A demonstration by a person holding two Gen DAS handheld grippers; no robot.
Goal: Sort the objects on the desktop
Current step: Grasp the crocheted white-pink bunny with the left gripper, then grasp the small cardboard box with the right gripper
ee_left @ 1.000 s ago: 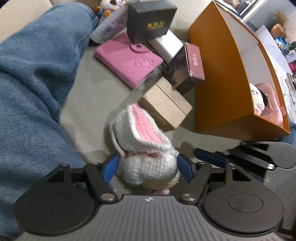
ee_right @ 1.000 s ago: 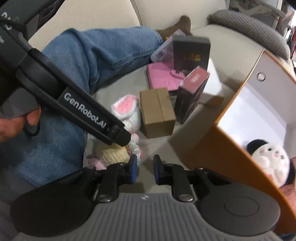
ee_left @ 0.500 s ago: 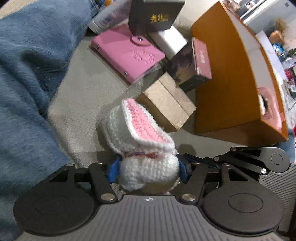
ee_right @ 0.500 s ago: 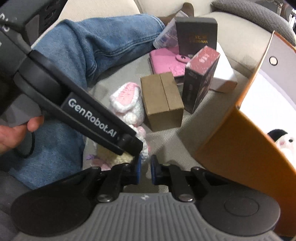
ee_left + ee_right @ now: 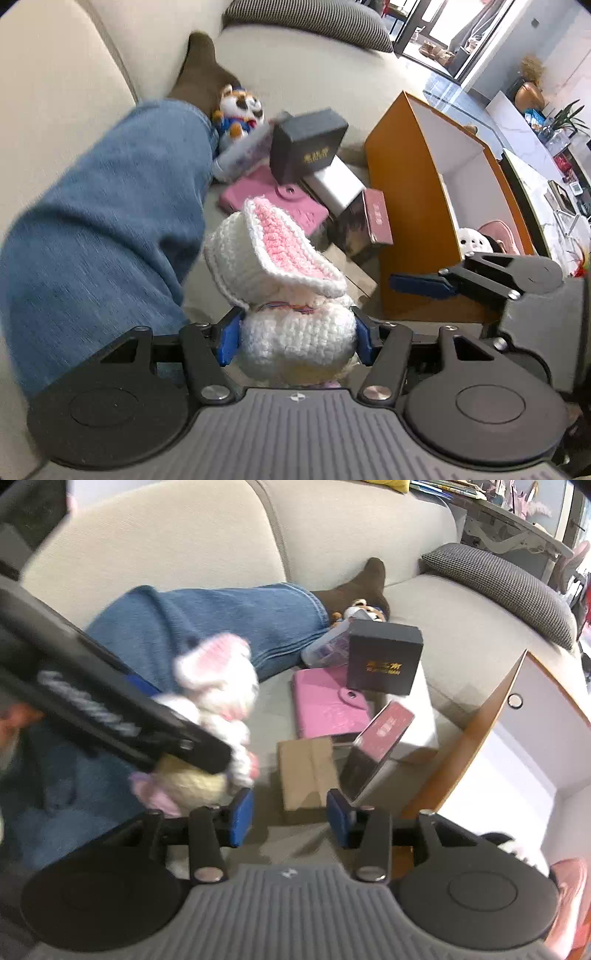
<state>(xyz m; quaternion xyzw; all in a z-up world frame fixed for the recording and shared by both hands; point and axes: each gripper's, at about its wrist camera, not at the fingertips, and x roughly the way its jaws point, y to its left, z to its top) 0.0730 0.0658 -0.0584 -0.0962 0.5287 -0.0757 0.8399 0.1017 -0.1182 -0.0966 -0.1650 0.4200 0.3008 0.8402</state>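
My left gripper (image 5: 295,338) pinches the crocheted rabbit (image 5: 291,295) by its soft, squashy, light body, lifted clear of the sofa. My right gripper (image 5: 290,818) is spread, empty. Beyond the rabbit stands the orange box (image 5: 402,206)

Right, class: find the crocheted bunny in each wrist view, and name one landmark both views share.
Left wrist: the crocheted bunny sits bottom centre, clamped between the left gripper fingers.
Right wrist: the same bunny appears left of centre, blurred, partly behind the left gripper's black arm.
Shared landmark: the black box with gold lettering, resting above the pink wallet.
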